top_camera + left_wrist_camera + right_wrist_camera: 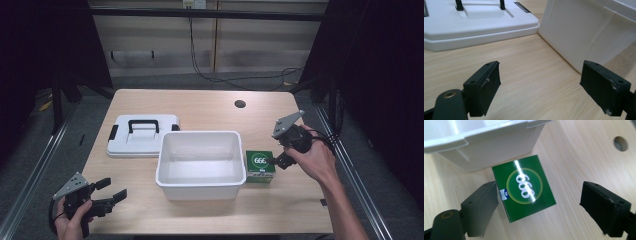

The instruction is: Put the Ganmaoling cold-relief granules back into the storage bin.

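A small green box point(260, 166) printed "666" lies on the table against the right side of an empty white bin point(200, 134). My right gripper point(275, 161) reaches it from the right and stands open. In the right gripper view the green box point(524, 187) sits between the jaws, nearer the left one, and nothing is clamped. The bin's wall point(486, 147) is just beyond it. My left gripper point(112, 190) is open and empty near the front left corner of the table. Its own view looks past the left gripper point(540, 75) at the bin's wall point(584, 32).
The bin's white lid point(142, 135) with a black handle lies flat to the left of the bin, and the lid point(479, 27) also shows ahead of the left jaws. A round cable hole point(240, 104) is at the table's back right. Bare wood lies along the front edge.
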A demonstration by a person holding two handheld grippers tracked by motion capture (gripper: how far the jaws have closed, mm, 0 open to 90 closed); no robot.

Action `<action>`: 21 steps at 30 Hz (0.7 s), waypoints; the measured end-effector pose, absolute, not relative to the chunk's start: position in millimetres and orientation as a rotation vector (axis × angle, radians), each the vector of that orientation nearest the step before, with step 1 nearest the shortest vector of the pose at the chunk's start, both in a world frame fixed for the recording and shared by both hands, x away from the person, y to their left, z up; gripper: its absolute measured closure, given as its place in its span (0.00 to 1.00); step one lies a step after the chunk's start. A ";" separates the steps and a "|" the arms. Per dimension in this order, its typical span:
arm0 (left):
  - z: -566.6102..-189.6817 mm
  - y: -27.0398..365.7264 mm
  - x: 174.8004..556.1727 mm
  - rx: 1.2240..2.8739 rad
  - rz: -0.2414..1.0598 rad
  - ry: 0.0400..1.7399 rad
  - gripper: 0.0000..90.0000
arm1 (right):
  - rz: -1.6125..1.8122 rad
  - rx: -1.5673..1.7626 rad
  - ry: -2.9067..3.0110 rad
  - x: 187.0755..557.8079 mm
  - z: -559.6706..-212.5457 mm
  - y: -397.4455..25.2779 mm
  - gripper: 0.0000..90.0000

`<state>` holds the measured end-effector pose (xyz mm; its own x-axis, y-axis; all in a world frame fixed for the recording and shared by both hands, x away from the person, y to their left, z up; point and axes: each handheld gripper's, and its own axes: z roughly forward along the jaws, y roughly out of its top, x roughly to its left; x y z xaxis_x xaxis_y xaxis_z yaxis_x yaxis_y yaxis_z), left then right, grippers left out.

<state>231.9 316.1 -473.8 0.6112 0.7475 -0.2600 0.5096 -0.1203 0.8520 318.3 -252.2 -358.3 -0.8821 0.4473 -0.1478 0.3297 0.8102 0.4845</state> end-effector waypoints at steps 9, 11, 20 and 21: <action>-473.7 316.0 231.4 1.781 0.283 1.025 0.18 | 0.501 0.494 2.895 332.1 -362.8 -237.1 0.15; -473.3 316.1 231.3 1.783 0.289 1.023 0.18 | 0.475 0.462 2.919 334.5 -365.4 -232.6 0.15; -472.9 316.5 230.9 1.783 0.287 1.020 0.18 | 0.323 0.403 2.998 343.6 -370.9 -215.9 0.15; -473.1 316.4 231.0 1.785 0.289 1.016 0.18 | 0.309 0.387 2.998 344.9 -372.1 -214.8 0.14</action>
<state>231.0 316.4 -473.1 0.6154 0.7470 -0.2515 0.5028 -0.1263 0.8551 344.9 -214.8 -372.1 -0.9623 0.2611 -0.0760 0.2401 0.9471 0.2130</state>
